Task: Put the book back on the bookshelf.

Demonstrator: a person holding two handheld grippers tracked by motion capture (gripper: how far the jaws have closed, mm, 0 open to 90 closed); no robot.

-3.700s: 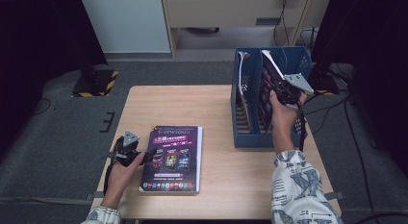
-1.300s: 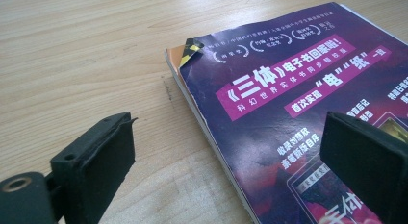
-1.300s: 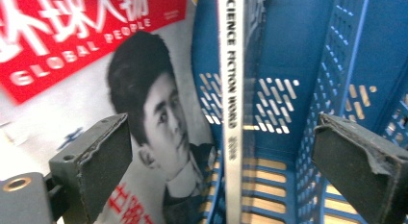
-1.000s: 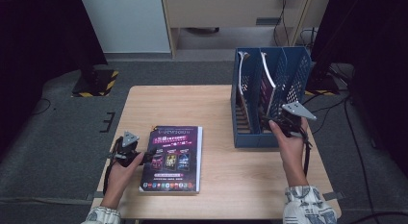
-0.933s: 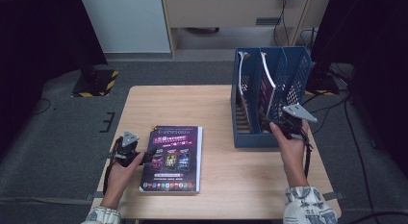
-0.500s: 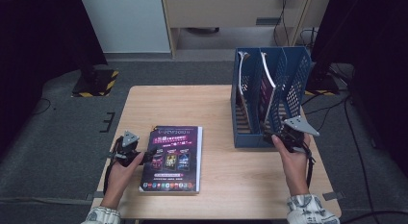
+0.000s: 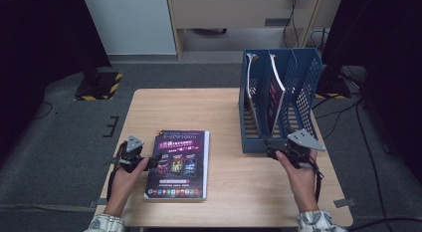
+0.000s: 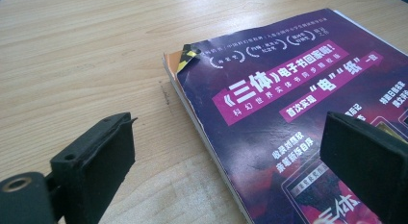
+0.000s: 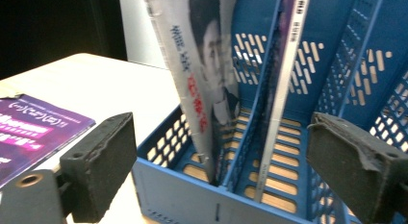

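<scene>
magazine (image 7: 180, 164) flat | long axis toward person | left gripper (image 7: 149, 161) jaws apart

The blue file rack (image 7: 278, 105) blocks the table (image 7: 219, 107) at three o'clock, its left and middle slots each holding a leaning magazine (image 9: 197, 75); the rightmost slot stands open. The purple magazine (image 7: 180, 162) lies flat at seven o'clock, low enough to pass over. Bare tabletop runs from eleven through the centre to six o'clock, between magazine and rack.
</scene>
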